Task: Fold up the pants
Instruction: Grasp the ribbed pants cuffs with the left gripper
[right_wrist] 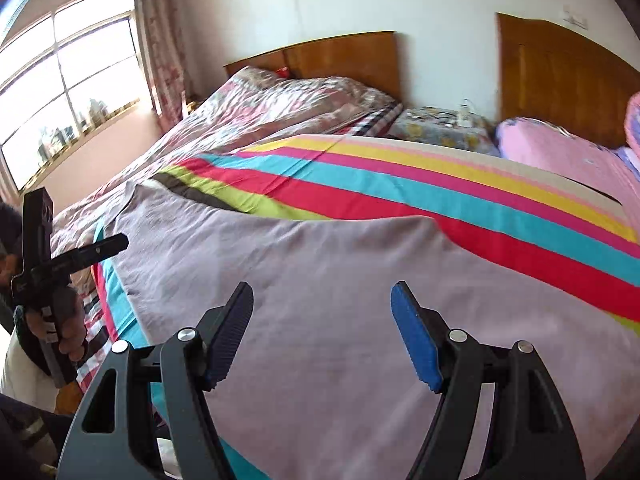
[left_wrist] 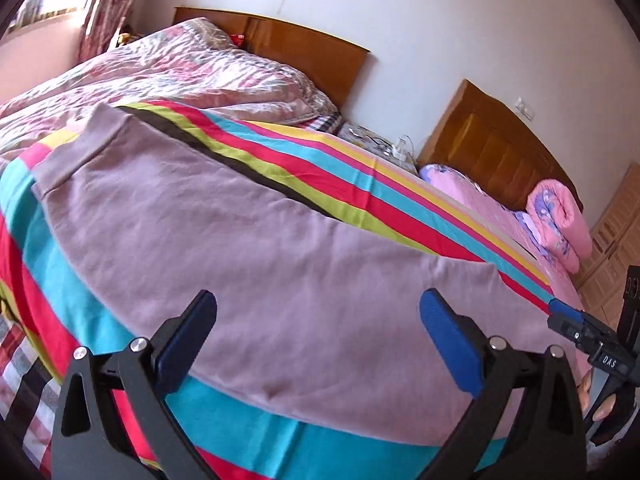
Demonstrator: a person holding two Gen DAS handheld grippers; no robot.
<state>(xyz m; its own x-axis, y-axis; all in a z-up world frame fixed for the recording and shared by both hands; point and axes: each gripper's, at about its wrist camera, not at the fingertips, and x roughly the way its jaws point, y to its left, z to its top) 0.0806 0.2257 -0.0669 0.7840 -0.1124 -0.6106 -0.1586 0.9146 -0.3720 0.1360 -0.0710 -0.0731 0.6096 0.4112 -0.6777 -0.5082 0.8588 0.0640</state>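
My left fingers (left_wrist: 318, 344) and my right fingers (right_wrist: 322, 334) are both spread wide, pinching nothing, and hover above the pants (left_wrist: 248, 248). The pants lie flat on the striped sheet (left_wrist: 360, 184) of the bed (left_wrist: 168, 76), along its near edge. They look doubled leg over leg, with the waistband toward the left. I judge the lengthwise fold done; the crosswise folds are left.

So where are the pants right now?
The mauve pants lie spread flat on the striped sheet at the bed's near edge, filling the middle of both wrist views, just beyond both open grippers.
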